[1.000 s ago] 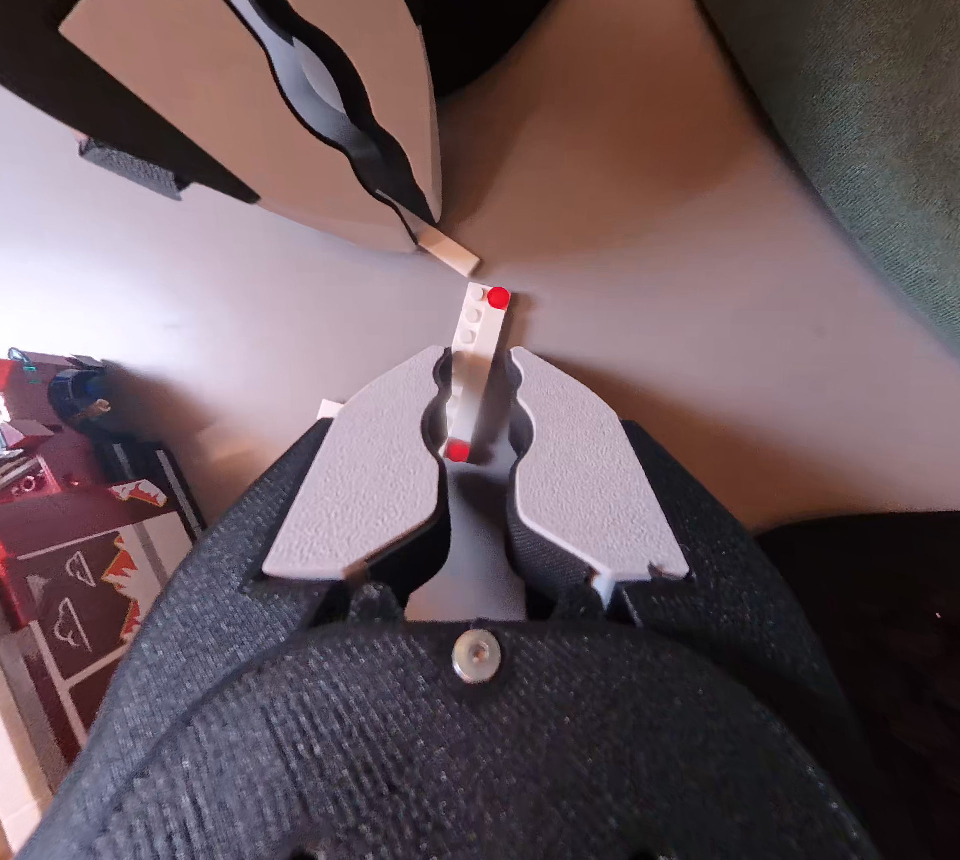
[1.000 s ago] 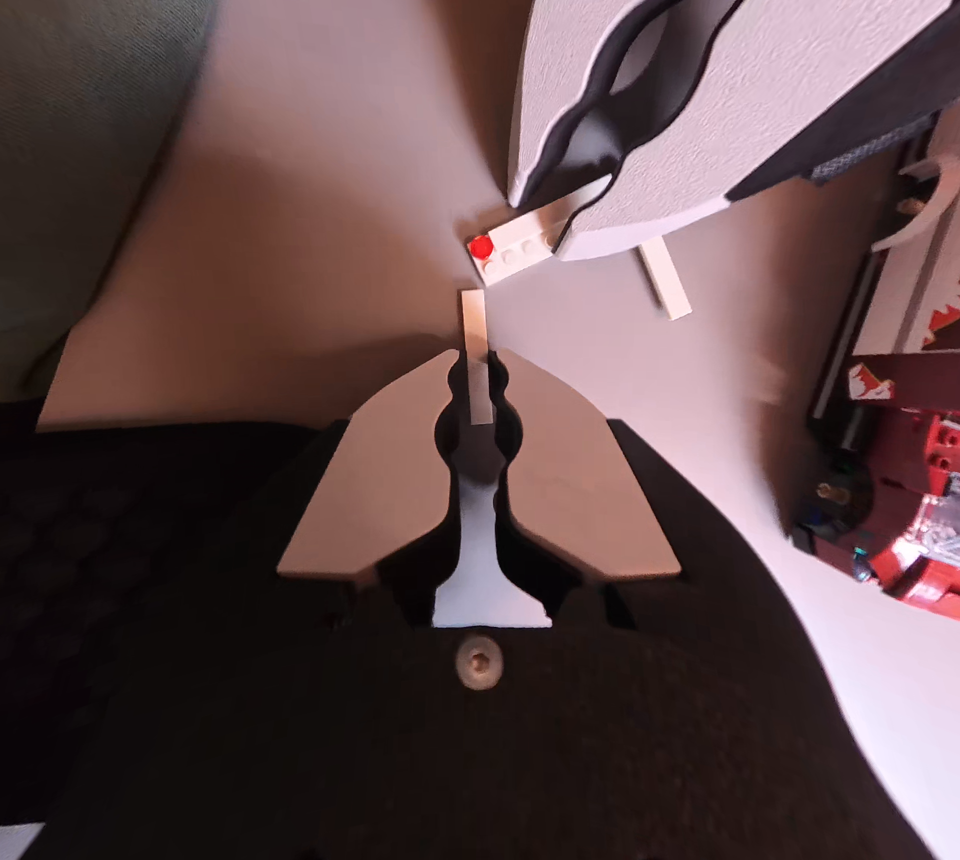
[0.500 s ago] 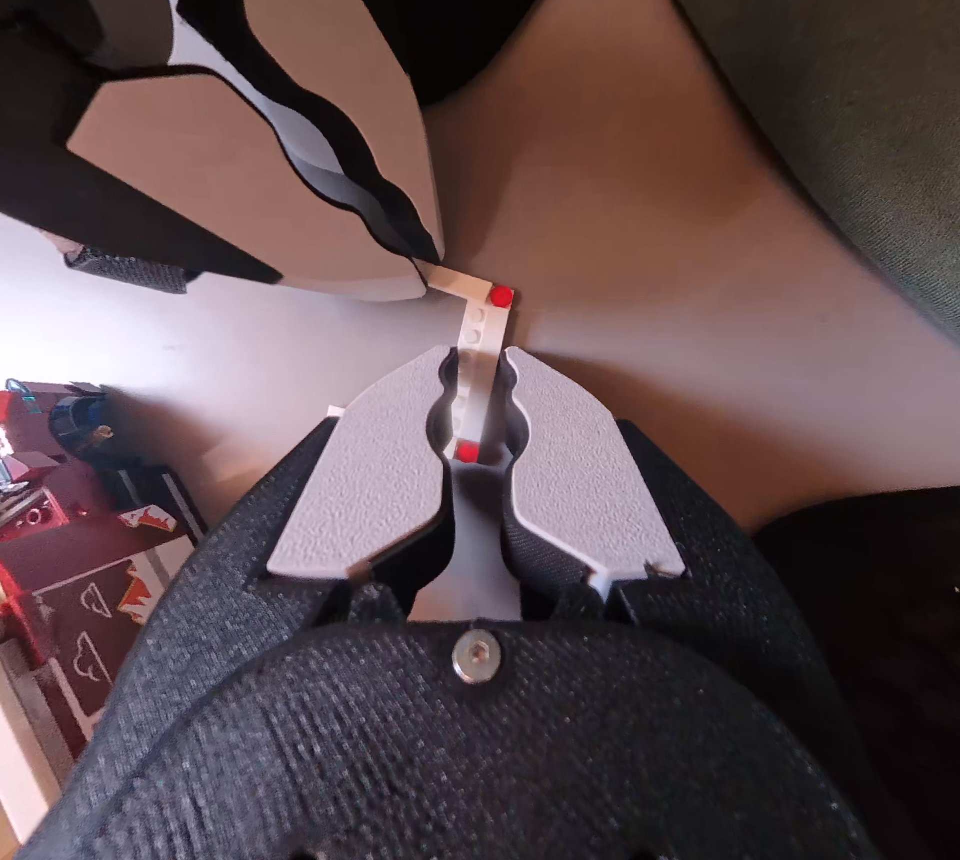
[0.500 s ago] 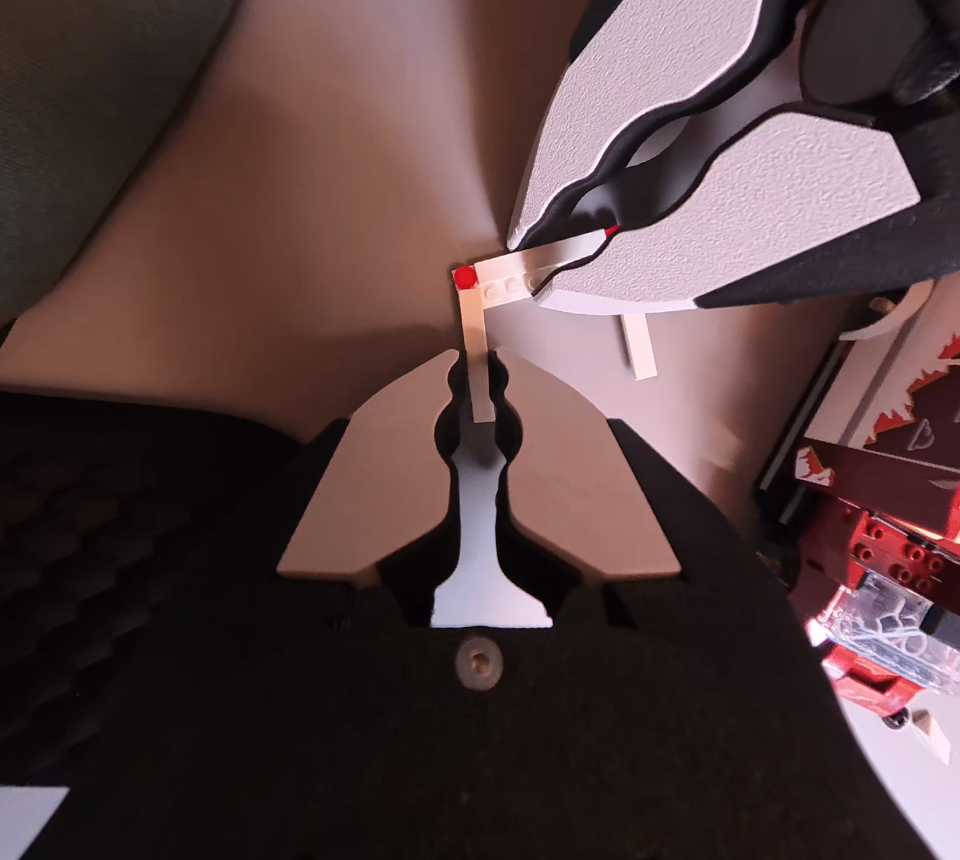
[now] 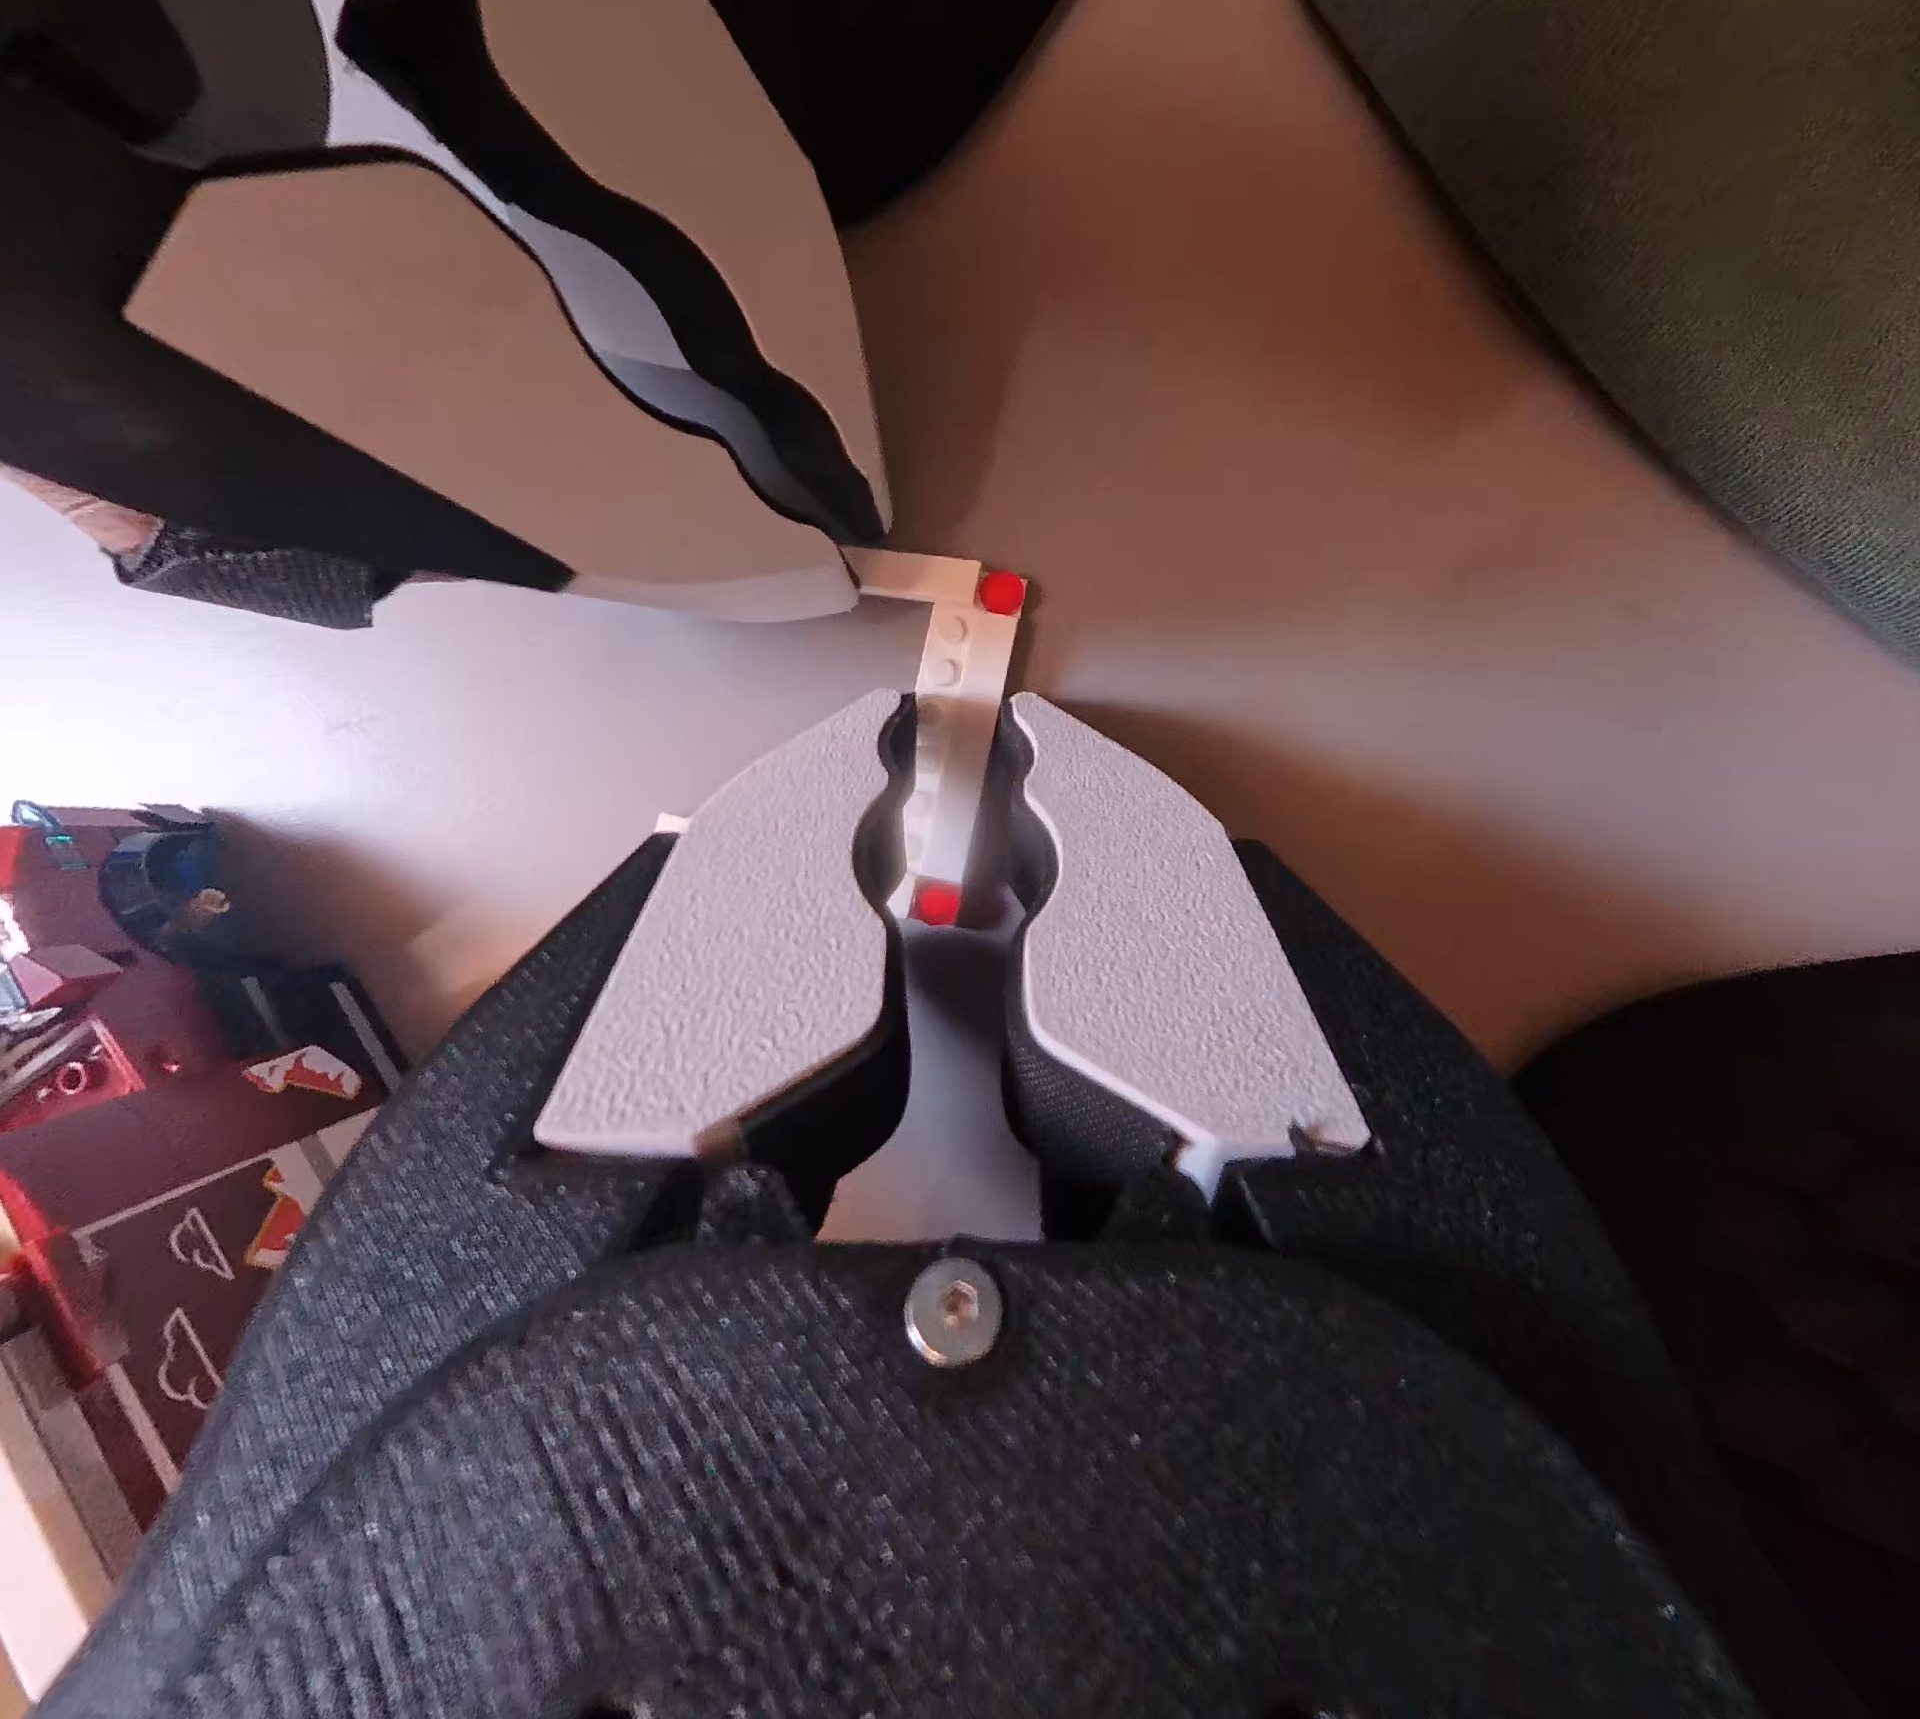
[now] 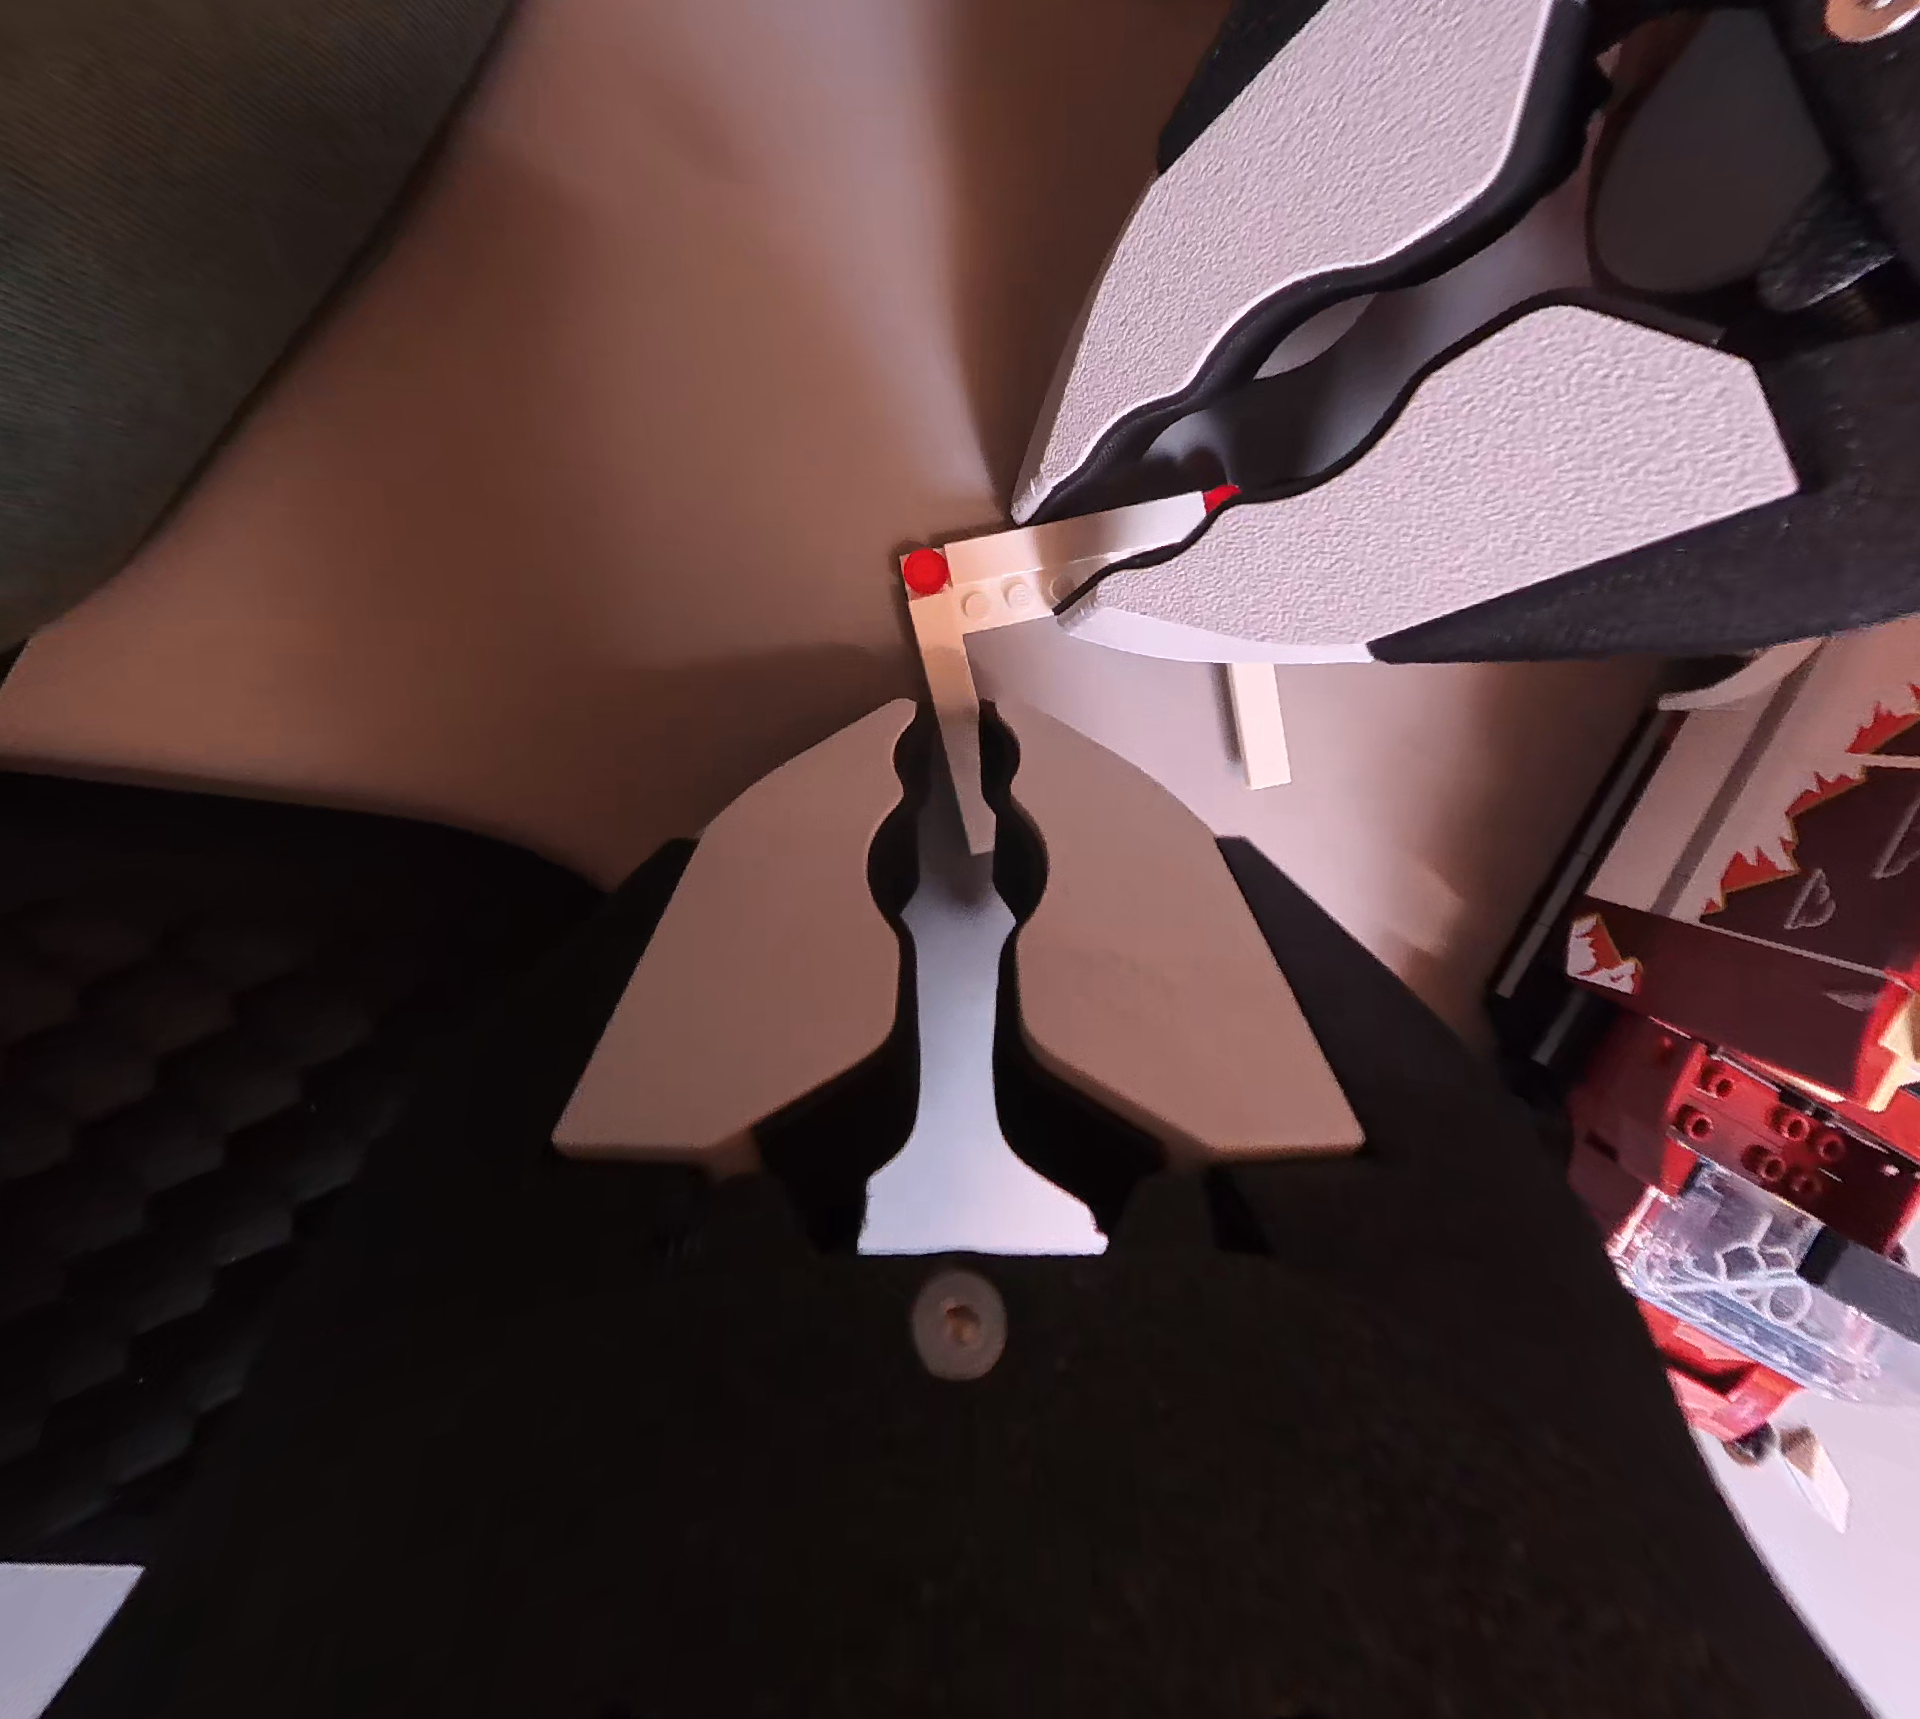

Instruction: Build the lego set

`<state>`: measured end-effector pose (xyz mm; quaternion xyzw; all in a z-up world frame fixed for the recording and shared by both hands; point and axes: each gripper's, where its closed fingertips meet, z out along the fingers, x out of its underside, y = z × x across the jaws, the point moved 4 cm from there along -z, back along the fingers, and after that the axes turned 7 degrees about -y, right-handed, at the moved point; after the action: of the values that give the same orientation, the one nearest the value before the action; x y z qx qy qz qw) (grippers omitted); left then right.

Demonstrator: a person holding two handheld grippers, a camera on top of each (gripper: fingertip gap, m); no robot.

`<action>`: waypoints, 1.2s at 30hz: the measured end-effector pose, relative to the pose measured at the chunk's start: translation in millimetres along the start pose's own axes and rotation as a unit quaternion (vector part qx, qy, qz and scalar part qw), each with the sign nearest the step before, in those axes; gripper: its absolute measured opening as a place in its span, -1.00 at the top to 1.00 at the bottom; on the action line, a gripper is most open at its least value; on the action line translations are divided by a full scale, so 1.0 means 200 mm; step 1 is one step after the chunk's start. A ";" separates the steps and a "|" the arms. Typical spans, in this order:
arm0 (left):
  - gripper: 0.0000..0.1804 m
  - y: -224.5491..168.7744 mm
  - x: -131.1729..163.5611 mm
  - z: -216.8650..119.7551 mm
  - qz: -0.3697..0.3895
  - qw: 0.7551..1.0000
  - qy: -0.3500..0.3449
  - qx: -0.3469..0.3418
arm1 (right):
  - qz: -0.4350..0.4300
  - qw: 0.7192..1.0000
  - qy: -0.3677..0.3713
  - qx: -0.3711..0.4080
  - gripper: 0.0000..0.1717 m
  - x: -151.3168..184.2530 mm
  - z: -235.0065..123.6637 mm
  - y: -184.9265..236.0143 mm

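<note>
Left gripper (image 5: 961,713) clamps a white studded plate (image 5: 961,661) with red studs (image 5: 1002,592) – light, stiff, slippery, best pinched by its long edges. Right gripper (image 6: 951,708) pinches a thin white strip (image 6: 961,734), its tip touching the plate's far end above the table (image 5: 1299,630) – a spare strip (image 6: 1262,724) lies farther right.

Both grippers, left (image 5: 954,713) and right (image 6: 951,713), meet nearly at right angles, fingers closed on thin pieces.

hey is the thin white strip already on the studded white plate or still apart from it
On it. The white strip, shut in the right gripper, meets the plate at its corner beside the red stud, forming an L.
</note>
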<state>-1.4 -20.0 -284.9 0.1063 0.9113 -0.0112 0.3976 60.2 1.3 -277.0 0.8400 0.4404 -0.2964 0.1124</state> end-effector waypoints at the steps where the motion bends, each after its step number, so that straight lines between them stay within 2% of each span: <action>1: 0.83 0.00 0.00 0.00 0.002 1.000 -0.001 -0.001 | 0.000 1.000 0.000 0.000 0.90 0.00 0.00 0.00; 10: 0.84 0.00 0.00 0.00 0.029 0.999 -0.006 -0.042 | 0.010 0.999 -0.018 0.024 0.84 -0.01 -0.04 0.01; 18: 0.84 -0.01 0.01 -0.01 0.038 0.996 -0.028 -0.080 | -0.026 0.990 -0.056 0.125 0.77 -0.03 -0.03 0.07; 25: 0.84 0.00 0.02 -0.01 0.023 0.996 -0.042 -0.075 | -0.063 0.975 -0.038 0.211 0.76 -0.04 0.03 0.10; 31: 0.84 0.01 0.02 -0.01 0.003 0.996 -0.055 -0.067 | -0.045 0.971 -0.049 0.228 0.88 -0.03 0.05 0.10; 36: 0.84 0.02 0.03 -0.01 -0.013 0.996 -0.070 -0.057 | -0.032 0.971 -0.056 0.229 0.90 -0.02 0.05 0.10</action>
<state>-5.4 -15.6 -287.5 0.0702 0.8817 0.0284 0.4657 70.5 -18.1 -284.3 0.8107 0.3803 -0.4398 -0.0682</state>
